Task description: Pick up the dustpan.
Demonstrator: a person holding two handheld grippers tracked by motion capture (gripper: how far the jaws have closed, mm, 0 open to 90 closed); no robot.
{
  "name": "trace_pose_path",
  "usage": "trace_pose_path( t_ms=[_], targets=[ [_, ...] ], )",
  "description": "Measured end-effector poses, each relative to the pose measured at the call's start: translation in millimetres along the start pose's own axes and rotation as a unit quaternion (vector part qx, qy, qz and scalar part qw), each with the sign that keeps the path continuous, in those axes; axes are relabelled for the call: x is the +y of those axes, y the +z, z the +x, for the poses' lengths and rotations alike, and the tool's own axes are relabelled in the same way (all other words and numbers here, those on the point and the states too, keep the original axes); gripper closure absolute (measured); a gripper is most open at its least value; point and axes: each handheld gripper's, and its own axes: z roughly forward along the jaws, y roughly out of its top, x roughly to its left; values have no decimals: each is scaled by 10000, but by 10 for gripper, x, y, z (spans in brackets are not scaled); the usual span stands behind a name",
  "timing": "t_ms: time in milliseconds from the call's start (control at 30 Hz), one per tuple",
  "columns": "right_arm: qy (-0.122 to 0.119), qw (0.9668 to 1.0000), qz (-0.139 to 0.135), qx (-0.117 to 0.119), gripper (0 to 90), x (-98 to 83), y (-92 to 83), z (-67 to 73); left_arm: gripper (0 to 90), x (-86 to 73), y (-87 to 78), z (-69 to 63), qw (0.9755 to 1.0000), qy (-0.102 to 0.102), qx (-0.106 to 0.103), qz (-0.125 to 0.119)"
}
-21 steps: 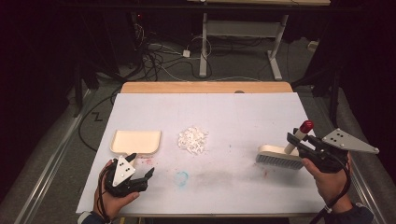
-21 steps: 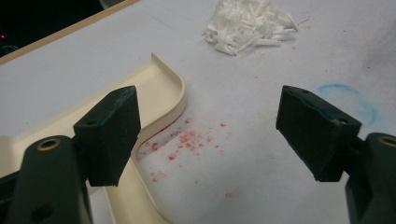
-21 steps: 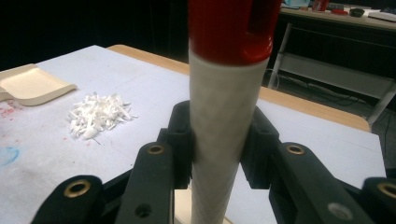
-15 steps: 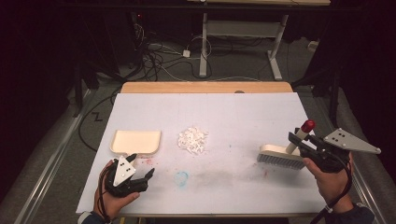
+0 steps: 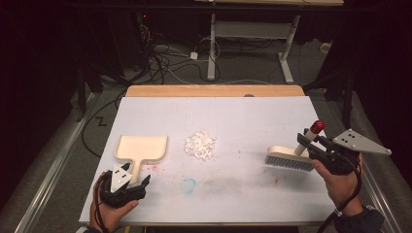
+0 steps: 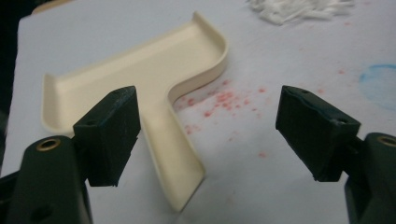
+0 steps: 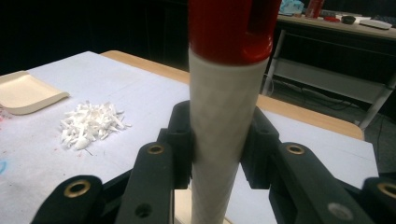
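Nothing much has moved. The right gripper (image 5: 306, 141) squeezes the brush (image 5: 290, 158) handle, ready to sweep; the left gripper (image 6: 219, 135) gapes over the dustpan (image 6: 154, 84) handle.

Taking the shred pile (image 5: 200, 145) as my landmark: bare table (image 5: 252, 116) lies open behind it and in front of it. To its left the dustpan (image 5: 141, 148) blocks the way, its handle between my left gripper's (image 6: 208, 133) spread jaws. To its right stands the brush (image 5: 291, 158), handle clamped in my right gripper (image 7: 217, 140).
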Motion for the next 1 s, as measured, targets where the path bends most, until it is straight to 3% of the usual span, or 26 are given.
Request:
trace_pose_path(
  t_ms=[67,133,167,200,333,467,533,833,1000],
  targets=[
    [-23,10000,-6,10,697,3,14,6,211,-8,52,37,9994,-266,52,217],
    [-45,10000,2,9,696,5,21,7,211,-8,75,53,9988,-351,59,324],
    [-48,10000,1,30,696,5,31,5,211,-8,134,82,9970,-571,57,517],
    [-44,10000,6,23,696,6,33,4,212,-8,134,82,9970,-571,57,517],
    [-48,10000,-4,-6,696,10,40,6,232,65,325,149,9924,-844,215,872],
    [-71,10000,-1,-10,696,10,43,22,329,93,447,236,9888,-1094,228,986],
    [-67,10000,4,2,696,10,43,26,369,102,477,291,9877,-1235,103,951],
    [-68,10000,41,12,697,-8,43,29,584,162,567,330,9879,-1226,146,936],
    [-64,10000,55,44,696,-9,45,35,632,209,582,353,9889,-1027,28,1069]
  ],
)
